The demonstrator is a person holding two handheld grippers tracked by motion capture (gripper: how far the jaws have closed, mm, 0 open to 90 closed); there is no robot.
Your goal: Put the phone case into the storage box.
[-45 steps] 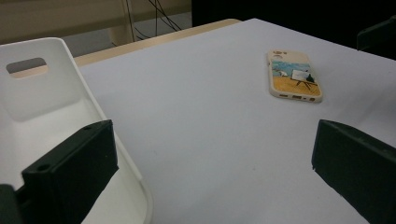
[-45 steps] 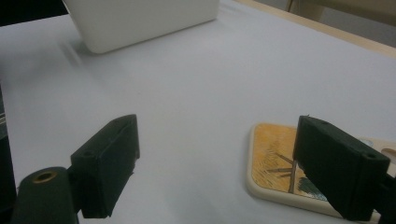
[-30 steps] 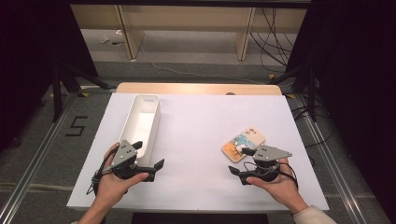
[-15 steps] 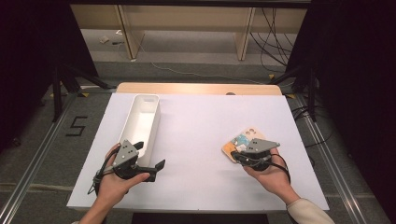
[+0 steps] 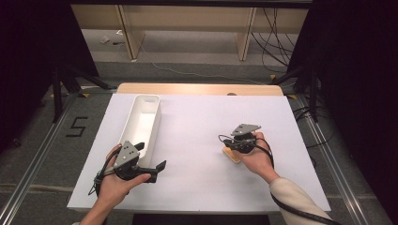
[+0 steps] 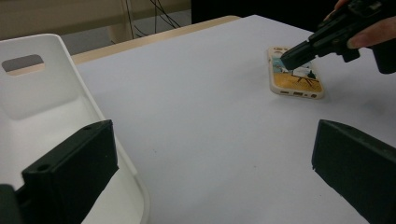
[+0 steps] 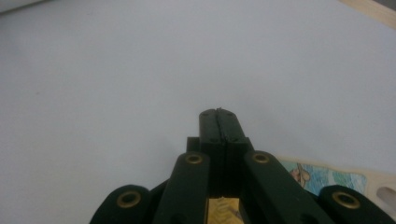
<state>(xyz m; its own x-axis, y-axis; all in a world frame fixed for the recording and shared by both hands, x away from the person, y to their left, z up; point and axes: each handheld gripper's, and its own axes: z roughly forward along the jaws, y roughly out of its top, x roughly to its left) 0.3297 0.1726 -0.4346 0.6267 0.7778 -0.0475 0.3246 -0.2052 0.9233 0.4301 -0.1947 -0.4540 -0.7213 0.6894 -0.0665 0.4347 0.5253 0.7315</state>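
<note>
moved: right gripper (image 5: 230,142) is being shifted left over the phone case (image 6: 294,72) since earlier.
jaws: being pressed together, nothing pinched.
case: lying under the tips.

One white bin (image 5: 142,123) on the table (image 5: 197,183); one phone case (image 6: 295,73); two hand-held grippers, left gripper (image 5: 152,169) and right gripper (image 5: 224,139).
</note>
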